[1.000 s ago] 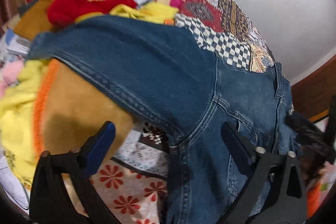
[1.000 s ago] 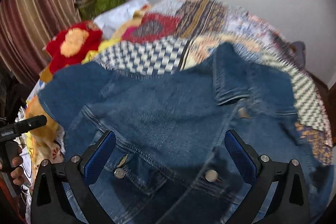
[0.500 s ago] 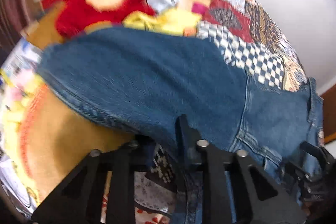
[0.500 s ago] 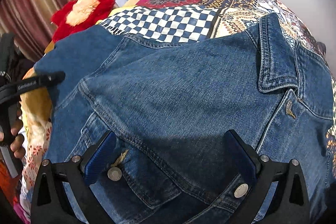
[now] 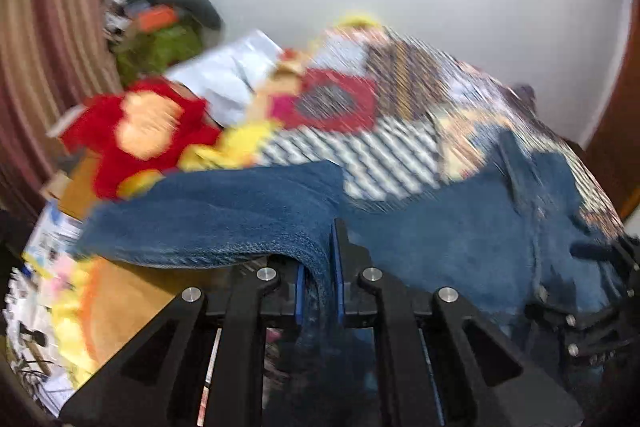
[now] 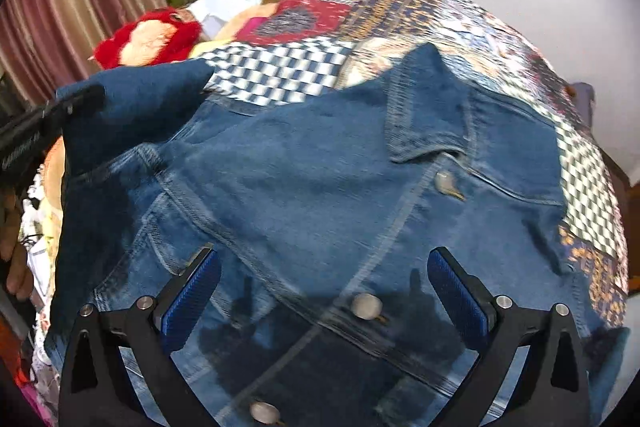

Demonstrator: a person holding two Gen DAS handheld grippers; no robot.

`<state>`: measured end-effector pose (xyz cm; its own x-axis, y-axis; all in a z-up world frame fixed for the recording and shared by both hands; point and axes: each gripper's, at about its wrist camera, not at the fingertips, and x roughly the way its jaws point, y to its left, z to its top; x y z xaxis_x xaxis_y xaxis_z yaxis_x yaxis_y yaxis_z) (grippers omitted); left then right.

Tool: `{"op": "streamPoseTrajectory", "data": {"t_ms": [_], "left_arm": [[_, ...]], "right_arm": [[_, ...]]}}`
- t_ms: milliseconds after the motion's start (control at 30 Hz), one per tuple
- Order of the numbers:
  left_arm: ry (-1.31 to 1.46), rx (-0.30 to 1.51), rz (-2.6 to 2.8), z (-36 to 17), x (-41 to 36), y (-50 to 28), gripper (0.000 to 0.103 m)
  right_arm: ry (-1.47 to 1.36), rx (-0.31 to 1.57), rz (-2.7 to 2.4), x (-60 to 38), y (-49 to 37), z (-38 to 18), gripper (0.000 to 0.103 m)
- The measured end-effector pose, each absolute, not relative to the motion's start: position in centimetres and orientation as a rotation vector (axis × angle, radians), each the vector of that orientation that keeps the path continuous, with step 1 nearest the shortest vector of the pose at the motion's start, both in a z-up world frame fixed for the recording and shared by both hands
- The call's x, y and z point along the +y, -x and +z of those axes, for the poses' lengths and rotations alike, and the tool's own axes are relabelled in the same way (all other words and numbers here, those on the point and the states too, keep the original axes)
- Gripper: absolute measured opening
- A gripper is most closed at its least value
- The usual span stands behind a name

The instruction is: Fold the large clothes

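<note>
Denim jacket (image 5: 440, 235) sleeve pinched in left gripper (image 5: 318, 267); chest under right gripper (image 6: 320, 291), jaws spread.

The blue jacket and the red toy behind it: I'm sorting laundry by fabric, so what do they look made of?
The blue jacket looks like denim: a matte woven twill with pale contrast stitching along the seams and what look like metal shank buttons. The red toy seems to be plush, probably synthetic pile, judging by its fuzzy, tufted outline; blur leaves the fibre open.
</note>
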<state>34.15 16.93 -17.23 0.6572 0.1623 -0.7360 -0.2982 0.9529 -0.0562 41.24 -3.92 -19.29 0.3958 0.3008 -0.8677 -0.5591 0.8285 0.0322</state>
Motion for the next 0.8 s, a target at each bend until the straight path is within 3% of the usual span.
{"op": "streamPoseTrajectory", "data": {"t_ms": [233,433,467,567,600,800], "left_arm": [[0.318,1.101,0.169,-25.6,17.4,-36.0,0.011],[0.407,1.140,0.084,-26.3,19.8,-35.5,0.013],[0.419,1.139,0.074,-25.7,20.2,-35.2,0.021],[0.464,1.093,0.056,-23.7,22.0,-33.5,0.059],[0.478,1.074,0.063,-23.1,22.6,-33.1,0.065],[0.561,1.044,0.141,-22.5,27.6,-31.6,0.065]], "right_arm": [[0.233,1.113,0.526,-5.9,-41.5,-20.9,0.103],[0.251,1.099,0.528,-5.8,-41.1,-20.0,0.103],[0.256,1.095,0.533,-5.5,-41.1,-19.8,0.103],[0.274,1.081,0.545,-4.3,-41.2,-19.2,0.103],[0.279,1.076,0.552,-3.7,-41.2,-19.1,0.103],[0.315,1.072,0.609,0.7,-41.4,-19.5,0.103]]}}
